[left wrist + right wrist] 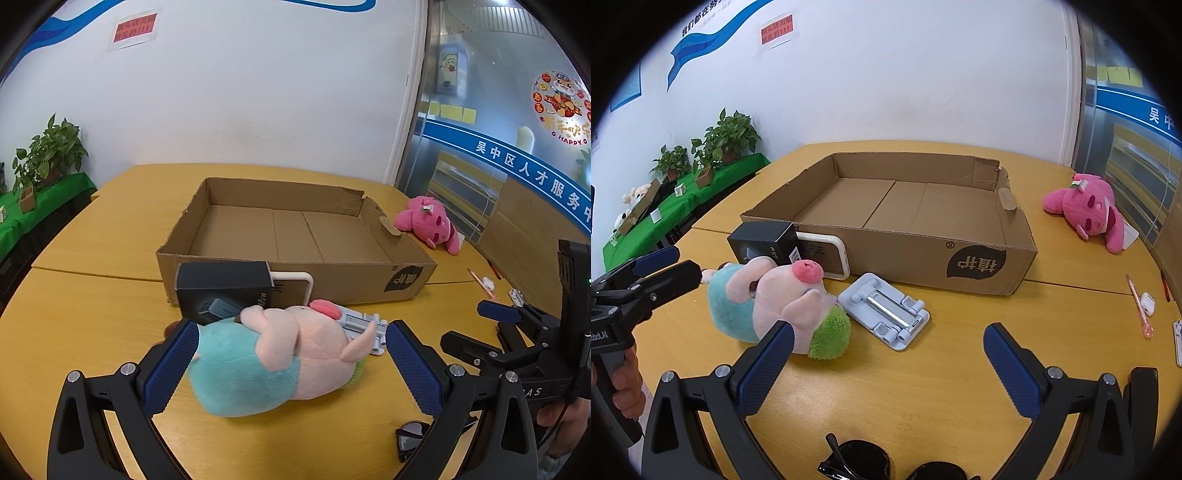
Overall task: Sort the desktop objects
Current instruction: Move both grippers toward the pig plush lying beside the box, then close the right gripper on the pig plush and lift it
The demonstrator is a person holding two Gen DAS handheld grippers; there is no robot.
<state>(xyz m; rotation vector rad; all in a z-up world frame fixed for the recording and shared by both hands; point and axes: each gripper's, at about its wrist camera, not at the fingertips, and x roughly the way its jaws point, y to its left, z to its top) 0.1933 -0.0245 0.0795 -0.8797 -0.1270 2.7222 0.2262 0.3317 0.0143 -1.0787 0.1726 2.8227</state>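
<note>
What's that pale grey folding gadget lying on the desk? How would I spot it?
Find the big cardboard box on the yellow table. Just in front of it, right beside the pig plush toy, lies the phone stand. It alone is flat, hard, pale grey plastic with a silver metal bar.

Were black plastic throughout, the left gripper (291, 354) and right gripper (886, 354) alike. Carried blue pads (168, 369) with fine dotted texture on each finger. Showed silver round screws (126, 368) at the joints. Bore partly cut-off white lettering on the bodies.
</note>
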